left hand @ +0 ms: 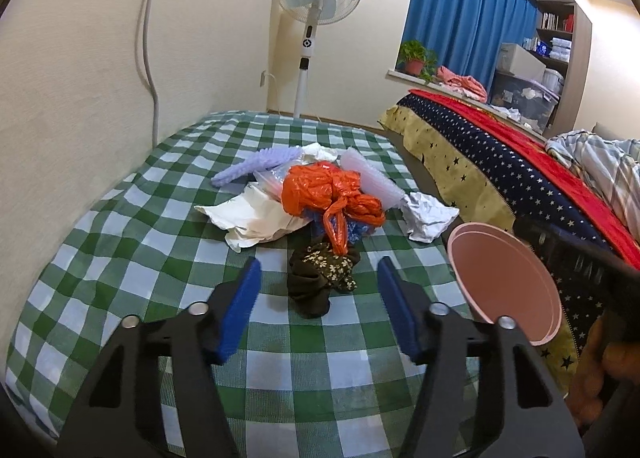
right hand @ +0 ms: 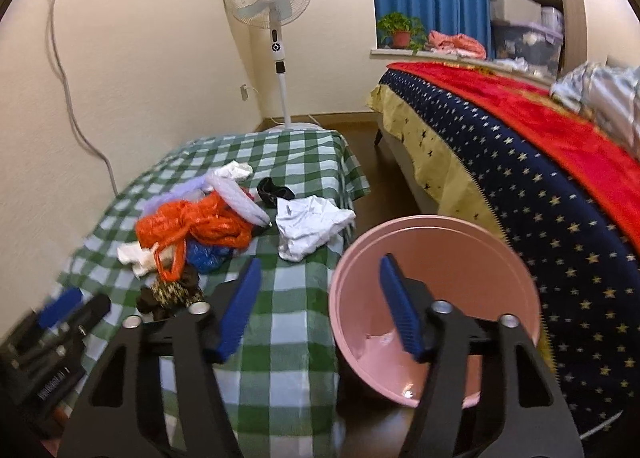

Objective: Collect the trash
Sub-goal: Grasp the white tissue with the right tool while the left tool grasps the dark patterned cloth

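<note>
Trash heap on checked counter; both tongs parted, nothing gripped.

Green-and-white checked cloth-covered counter (left hand: 120,242) carries a heap around the middle: crumpled orange plastic bag (left hand: 328,193) on top, white crumpled paper (left hand: 256,217) on its wall-side, lilac knobbly strip (left hand: 256,165) and white foam sheet (left hand: 372,177) toward the far edge, blue plastic wrapper (right hand: 208,254) under the orange bag. Crumpled white sheet (left hand: 428,217) lies by the bed-side edge. Dark floral cloth bundle (left hand: 320,278) sits nearest the near edge. Left tongs (left hand: 318,310) hover over the cloth bundle, pads apart, not touching it. Right tongs (right hand: 320,310) hang past the bed-side edge, jaws apart, one pad in front of the round pink plastic basin (right hand: 440,258) beside the counter; no contact discernible.
</note>
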Demonstrator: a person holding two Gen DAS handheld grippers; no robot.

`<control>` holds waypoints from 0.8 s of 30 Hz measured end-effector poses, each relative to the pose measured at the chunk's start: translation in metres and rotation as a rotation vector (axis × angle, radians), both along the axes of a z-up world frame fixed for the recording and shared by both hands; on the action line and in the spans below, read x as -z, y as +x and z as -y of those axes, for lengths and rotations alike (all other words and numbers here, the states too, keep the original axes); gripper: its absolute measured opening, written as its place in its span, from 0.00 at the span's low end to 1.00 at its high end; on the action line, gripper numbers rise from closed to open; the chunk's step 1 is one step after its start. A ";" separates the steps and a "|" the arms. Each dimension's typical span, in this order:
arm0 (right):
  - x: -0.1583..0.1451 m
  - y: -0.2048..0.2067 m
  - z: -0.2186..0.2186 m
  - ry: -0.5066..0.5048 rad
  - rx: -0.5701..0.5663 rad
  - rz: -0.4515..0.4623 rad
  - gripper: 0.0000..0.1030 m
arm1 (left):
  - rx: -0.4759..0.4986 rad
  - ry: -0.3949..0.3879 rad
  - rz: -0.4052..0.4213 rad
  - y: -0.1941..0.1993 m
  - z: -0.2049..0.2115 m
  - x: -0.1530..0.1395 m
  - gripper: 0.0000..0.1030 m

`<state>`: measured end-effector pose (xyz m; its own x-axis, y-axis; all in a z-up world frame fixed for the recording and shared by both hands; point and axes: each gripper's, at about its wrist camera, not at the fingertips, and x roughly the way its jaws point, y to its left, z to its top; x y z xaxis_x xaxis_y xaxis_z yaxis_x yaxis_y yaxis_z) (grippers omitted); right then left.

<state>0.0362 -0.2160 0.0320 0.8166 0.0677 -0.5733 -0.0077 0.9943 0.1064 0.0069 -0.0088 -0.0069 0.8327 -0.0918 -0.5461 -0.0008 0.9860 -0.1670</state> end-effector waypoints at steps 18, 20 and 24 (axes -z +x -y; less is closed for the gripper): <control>0.051 0.105 0.032 0.251 0.065 -0.117 0.45 | -0.044 -0.046 -0.098 0.050 -0.013 0.027 0.52; 0.061 0.115 0.031 0.275 0.064 -0.144 0.50 | -0.045 -0.056 -0.114 0.054 -0.015 0.032 0.52; 0.078 0.133 0.035 0.332 0.081 -0.184 0.51 | -0.042 -0.074 -0.153 0.062 -0.018 0.040 0.52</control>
<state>0.1689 -0.2507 -0.0460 0.7124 0.2136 -0.6685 0.1190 0.9020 0.4150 0.0687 0.0096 -0.0470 0.7440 -0.1030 -0.6602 -0.0732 0.9696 -0.2337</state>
